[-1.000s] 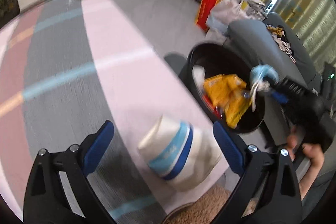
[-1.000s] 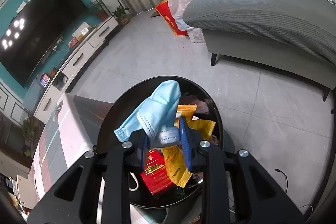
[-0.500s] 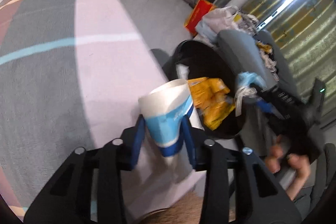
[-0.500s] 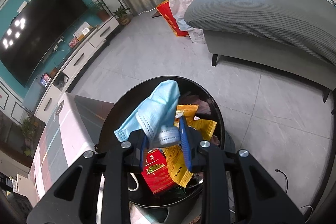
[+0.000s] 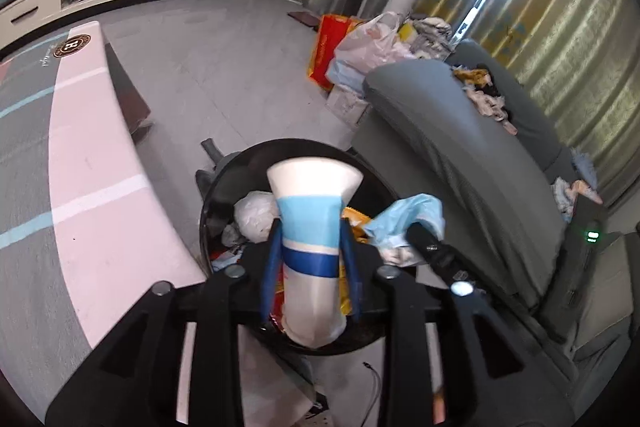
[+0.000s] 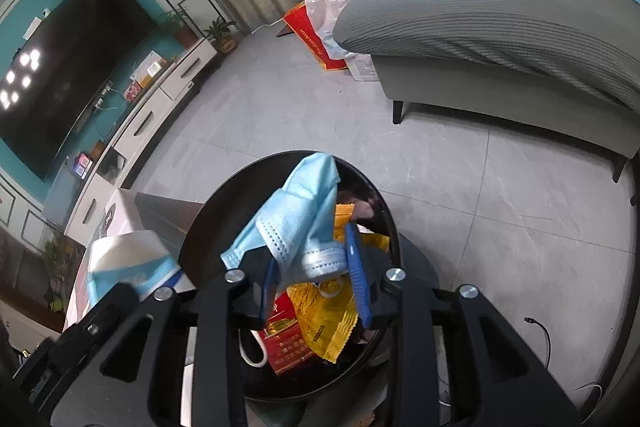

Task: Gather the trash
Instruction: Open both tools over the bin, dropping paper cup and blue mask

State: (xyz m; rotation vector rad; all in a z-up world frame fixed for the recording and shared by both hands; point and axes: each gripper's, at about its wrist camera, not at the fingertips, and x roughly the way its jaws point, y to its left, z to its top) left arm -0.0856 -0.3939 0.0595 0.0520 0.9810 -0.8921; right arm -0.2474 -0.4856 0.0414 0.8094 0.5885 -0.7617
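Since the earlier frames the left gripper [image 5: 310,263] has picked the paper cup [image 5: 313,227] off the striped bench [image 5: 100,187] and carried it over the black trash bin [image 5: 240,163]; the bench now lies off to the left. Its jaws have just been opening a little, yet the blue pads seem to rest against the cup's sides at its blue band, so I judge the cup is pinched, mouth pointing away and base toward the camera. Held like that, it would fall straight into the bin.

The right gripper [image 6: 316,279] has barely shifted. It hangs over the same bin with a light-blue face mask [image 6: 296,211] between its jaws; they have just been opening too, and the mask's folded white edge looks caught between the fingers rather than falling, though the grip looks loose. Both pieces of trash seem placed for dropping.

The right wrist view looks down into the bin: yellow snack wrappers [image 6: 328,319], a red packet [image 6: 286,343] and a mask's white ear loop. The cup shows only at its left edge. The left wrist view adds a crumpled white bag [image 5: 256,215] in the bin, the grey sofa [image 5: 460,147] beside it, and the right gripper from outside.
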